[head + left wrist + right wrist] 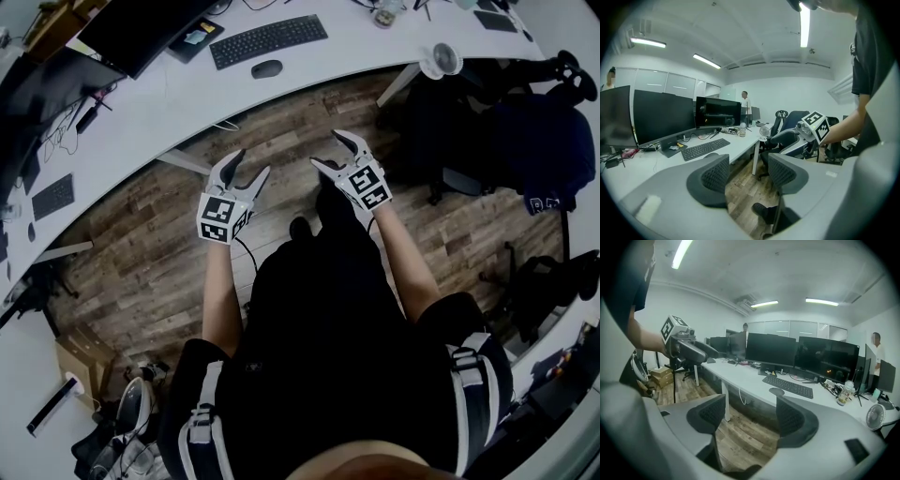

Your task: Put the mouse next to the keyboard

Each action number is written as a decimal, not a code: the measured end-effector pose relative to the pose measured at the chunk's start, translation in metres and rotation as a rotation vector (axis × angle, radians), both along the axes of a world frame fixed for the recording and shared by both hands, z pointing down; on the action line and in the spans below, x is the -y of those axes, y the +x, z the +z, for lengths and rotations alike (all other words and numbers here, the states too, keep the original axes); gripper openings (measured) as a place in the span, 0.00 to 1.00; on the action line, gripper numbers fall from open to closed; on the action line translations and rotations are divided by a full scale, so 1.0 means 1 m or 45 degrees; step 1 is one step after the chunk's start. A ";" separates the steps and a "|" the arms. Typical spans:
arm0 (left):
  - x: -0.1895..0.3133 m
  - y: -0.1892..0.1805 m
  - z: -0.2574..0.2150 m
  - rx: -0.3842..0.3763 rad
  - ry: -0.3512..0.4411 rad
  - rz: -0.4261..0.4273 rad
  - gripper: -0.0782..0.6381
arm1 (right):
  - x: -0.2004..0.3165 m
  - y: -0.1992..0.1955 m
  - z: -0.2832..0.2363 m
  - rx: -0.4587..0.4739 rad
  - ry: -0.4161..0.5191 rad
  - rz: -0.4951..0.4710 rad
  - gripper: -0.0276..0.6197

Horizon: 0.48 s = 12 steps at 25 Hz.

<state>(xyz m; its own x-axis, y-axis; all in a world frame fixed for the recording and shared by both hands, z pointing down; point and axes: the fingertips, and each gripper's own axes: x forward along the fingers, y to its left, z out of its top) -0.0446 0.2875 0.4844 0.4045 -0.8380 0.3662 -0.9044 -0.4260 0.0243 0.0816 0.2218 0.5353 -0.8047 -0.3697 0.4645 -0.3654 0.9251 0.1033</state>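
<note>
My left gripper [251, 165] and right gripper [328, 150] hang over the floor [281, 117], fingers [710, 416] released and empty, well apart from the mouse [267, 68] on the worktop [187, 103] just beside the keyboard [268, 40]; I should reach in low and straddle it squarely.

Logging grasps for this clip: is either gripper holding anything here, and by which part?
Nothing is held. The left gripper and right gripper stand open and empty; the dark oval mouse lies on the white desk.
</note>
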 end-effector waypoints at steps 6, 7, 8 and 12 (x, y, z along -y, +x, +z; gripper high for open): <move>0.006 -0.005 0.002 0.004 -0.004 -0.029 0.47 | 0.008 -0.007 0.001 0.024 -0.001 -0.029 0.57; 0.007 -0.006 0.002 0.005 -0.005 -0.033 0.47 | 0.009 -0.008 0.001 0.024 -0.005 -0.031 0.57; 0.008 -0.006 0.001 0.005 -0.003 -0.037 0.47 | 0.010 -0.008 0.001 0.025 -0.007 -0.033 0.55; 0.013 -0.009 -0.003 0.011 0.021 -0.056 0.46 | 0.019 -0.008 0.002 0.036 -0.012 -0.032 0.54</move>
<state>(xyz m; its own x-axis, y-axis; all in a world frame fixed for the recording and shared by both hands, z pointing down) -0.0532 0.2745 0.4810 0.3640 -0.8608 0.3558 -0.9224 -0.3861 0.0095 0.0738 0.2031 0.5373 -0.8266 -0.3446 0.4449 -0.3445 0.9350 0.0842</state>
